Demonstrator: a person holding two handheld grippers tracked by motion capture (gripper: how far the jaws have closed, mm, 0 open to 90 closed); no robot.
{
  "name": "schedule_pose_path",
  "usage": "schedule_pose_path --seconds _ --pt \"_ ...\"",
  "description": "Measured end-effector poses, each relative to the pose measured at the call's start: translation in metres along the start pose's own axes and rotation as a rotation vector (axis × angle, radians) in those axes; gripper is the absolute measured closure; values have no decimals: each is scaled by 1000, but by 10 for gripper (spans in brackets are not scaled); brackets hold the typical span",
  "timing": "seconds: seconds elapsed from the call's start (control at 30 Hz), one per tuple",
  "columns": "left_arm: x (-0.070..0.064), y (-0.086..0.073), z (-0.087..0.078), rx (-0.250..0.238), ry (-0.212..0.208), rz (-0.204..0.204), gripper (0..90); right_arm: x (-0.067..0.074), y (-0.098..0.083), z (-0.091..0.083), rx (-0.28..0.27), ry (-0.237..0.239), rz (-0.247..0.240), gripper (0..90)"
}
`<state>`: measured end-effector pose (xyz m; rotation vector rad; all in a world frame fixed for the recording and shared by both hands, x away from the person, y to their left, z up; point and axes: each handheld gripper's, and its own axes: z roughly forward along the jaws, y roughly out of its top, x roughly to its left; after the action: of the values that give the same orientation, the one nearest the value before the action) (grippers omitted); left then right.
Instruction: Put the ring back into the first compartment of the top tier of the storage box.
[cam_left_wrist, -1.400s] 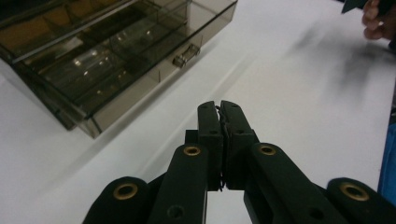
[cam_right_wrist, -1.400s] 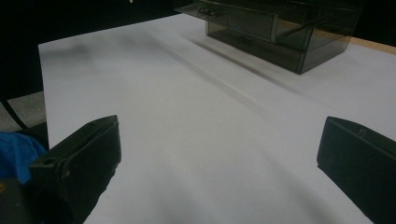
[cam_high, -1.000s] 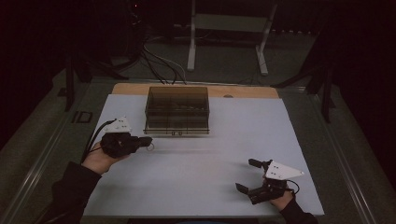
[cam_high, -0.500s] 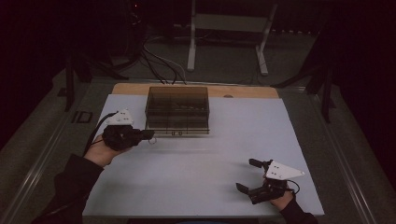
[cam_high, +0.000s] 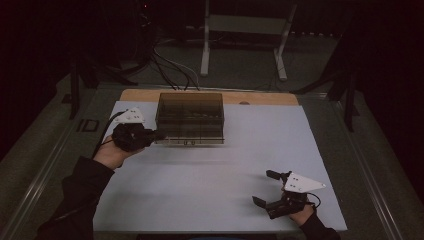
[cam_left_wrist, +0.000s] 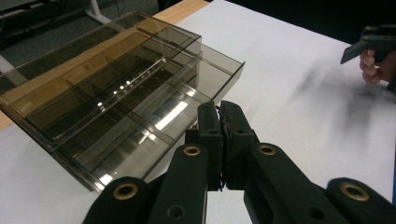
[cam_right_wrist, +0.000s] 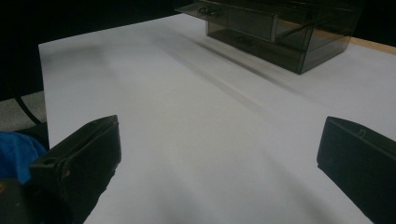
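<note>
smoky drawer box at the far edge

the clear, smoke-tinted plastic box (cam_high: 190, 117) stands upright at the far side of my white table top (cam_high: 215, 170), left of centre. through its walls i see divided compartments. its lowest drawer (cam_left_wrist: 154, 126) is slid out a little toward me. what lies inside is too small to tell.

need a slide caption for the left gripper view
Shut left gripper beside a smoky clear compartment box on the white table.
</note>
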<state>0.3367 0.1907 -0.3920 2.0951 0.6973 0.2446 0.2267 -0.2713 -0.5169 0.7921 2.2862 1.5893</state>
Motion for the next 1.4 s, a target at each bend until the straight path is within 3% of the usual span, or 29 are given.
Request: schedule_pose_path --seconds 0.3,0.9,1.4 --pt "8 9 8 -8 -3 7 900 0 0 0 -1 0 -1 0" --pt "34 16 19 -43 15 -31 900 0 0 0 2 2 -4 0" --pt "54 -4 41 -50 16 -102 900 1 0 1 9 6 -9 0"
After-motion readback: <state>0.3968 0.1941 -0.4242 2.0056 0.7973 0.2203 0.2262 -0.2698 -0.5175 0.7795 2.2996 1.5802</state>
